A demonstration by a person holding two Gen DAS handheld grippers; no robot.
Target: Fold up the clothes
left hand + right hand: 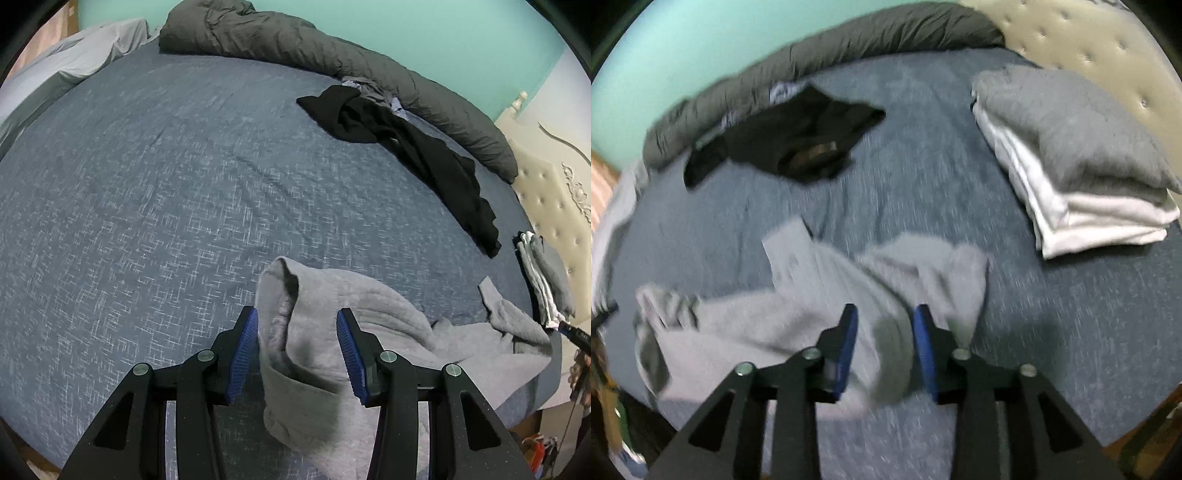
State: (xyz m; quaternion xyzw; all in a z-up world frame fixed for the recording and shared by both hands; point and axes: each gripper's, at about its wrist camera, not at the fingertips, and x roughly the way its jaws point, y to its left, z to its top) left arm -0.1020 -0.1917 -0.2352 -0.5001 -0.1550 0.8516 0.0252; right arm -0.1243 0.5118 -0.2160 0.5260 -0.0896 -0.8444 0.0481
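Observation:
A light grey garment (369,295) lies crumpled near the front edge of the blue bed sheet (147,184). One end of it stands bunched up between the fingers of my left gripper (297,350), whose blue pads are apart and not squeezing it. In the blurred right wrist view the same grey garment (757,325) spreads out to the left. My right gripper (884,347) hangs open over a fold of it, the cloth lying loose below the jaws. A black garment (406,147) (798,136) lies unfolded farther back on the bed.
A folded stack of grey and white clothes (1071,147) (546,284) sits by the tufted headboard (1089,33). A dark grey duvet (295,40) (812,62) is rolled along the far side. A pale pillow (74,55) lies at the far left. The bed edge runs just below the grippers.

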